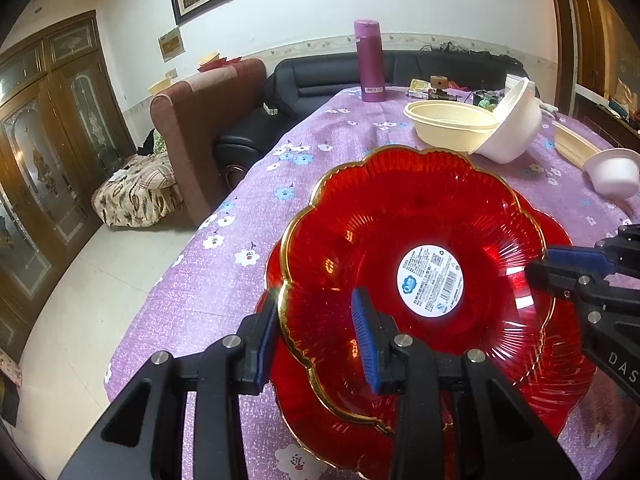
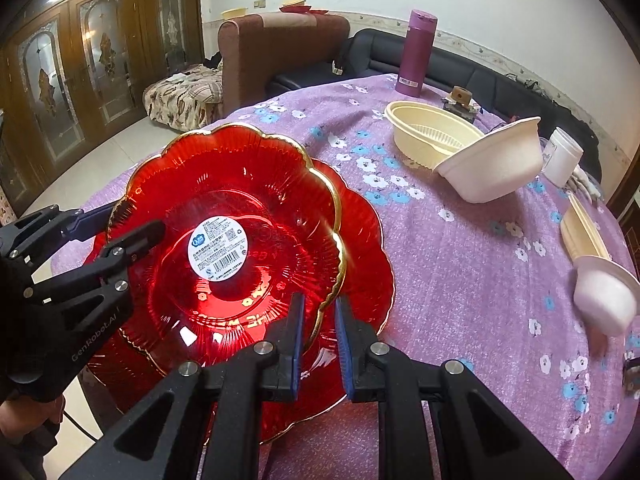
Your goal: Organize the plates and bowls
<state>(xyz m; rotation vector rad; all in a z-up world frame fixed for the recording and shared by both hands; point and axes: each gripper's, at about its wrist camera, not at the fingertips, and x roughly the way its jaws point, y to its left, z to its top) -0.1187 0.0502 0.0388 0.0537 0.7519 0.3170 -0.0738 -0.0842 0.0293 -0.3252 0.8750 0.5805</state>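
My left gripper (image 1: 318,338) and right gripper (image 2: 319,340) both straddle the scalloped, gold-edged rim of the ribbed red plate (image 1: 420,216), jaws parted, unclamped; it sits on another on the purple floral tablecloth (image 2: 460,264).

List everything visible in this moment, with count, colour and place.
red plates: two, red with gold rims, stacked at the near table edge, upper one offset
white bowls: two, tipped, right side
cream basket: one, behind the larger white bowl
cream tray: one, far right
purple flask: one, far end
white jar: one, far right
tablecloth: purple, floral
left tongs: straddling upper plate's rim
right tongs: straddling opposite rim
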